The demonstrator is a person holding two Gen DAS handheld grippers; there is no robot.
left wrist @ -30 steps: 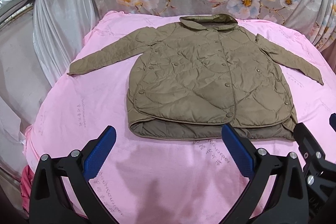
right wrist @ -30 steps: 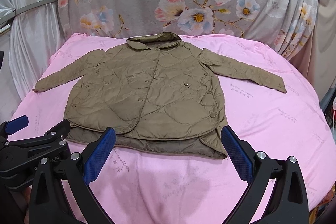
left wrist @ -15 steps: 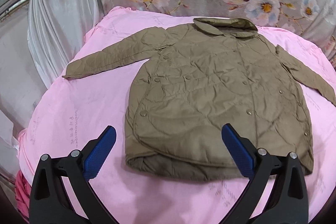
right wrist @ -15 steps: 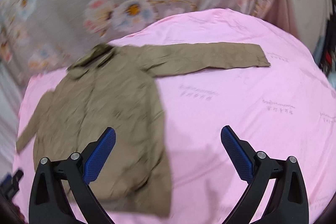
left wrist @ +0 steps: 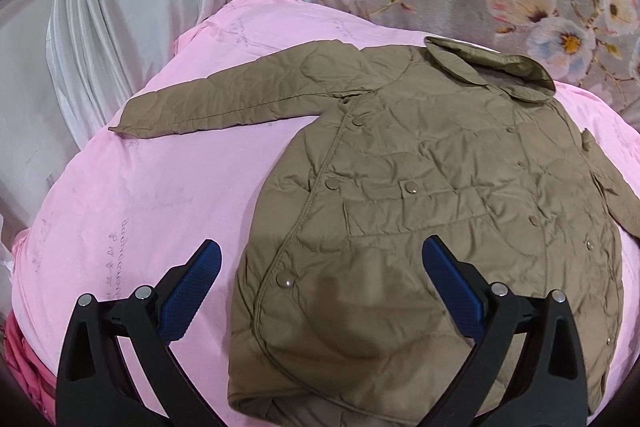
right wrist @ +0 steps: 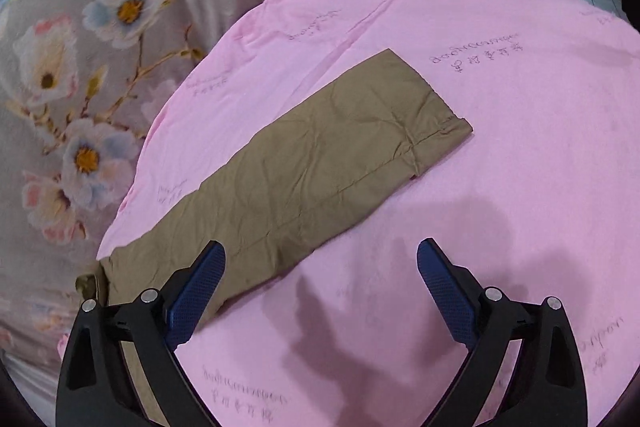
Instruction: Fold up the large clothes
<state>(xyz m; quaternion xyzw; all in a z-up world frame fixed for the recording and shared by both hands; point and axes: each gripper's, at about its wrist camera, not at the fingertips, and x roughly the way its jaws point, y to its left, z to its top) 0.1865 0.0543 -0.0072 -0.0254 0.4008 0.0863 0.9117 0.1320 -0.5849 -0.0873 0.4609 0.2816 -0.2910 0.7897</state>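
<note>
You are holding two grippers over one jacket (left wrist: 432, 211), and both are spread wide with nothing between their blue pads. The jacket is lying flat, front up, on a pink sheet (left wrist: 132, 211) covering the table. Your left gripper (left wrist: 320, 291) is hovering above the jacket's lower left part, its left pad over bare sheet and its right pad over the quilted front. In that view one sleeve (left wrist: 224, 103) is stretching out to the left, the collar (left wrist: 492, 67) is lying at the far end, and about ten snaps are showing down the front. Your right gripper (right wrist: 320, 291) is hanging over the other sleeve (right wrist: 320, 163), which is running diagonally from lower left to its cuff (right wrist: 440, 123) at upper right; the left pad is over the sleeve, the right over sheet. Whether either gripper is touching fabric, you cannot tell. One floral curtain (right wrist: 80, 87) is hanging behind the table, and white drapes (left wrist: 120, 27) are hanging at the left.
</note>
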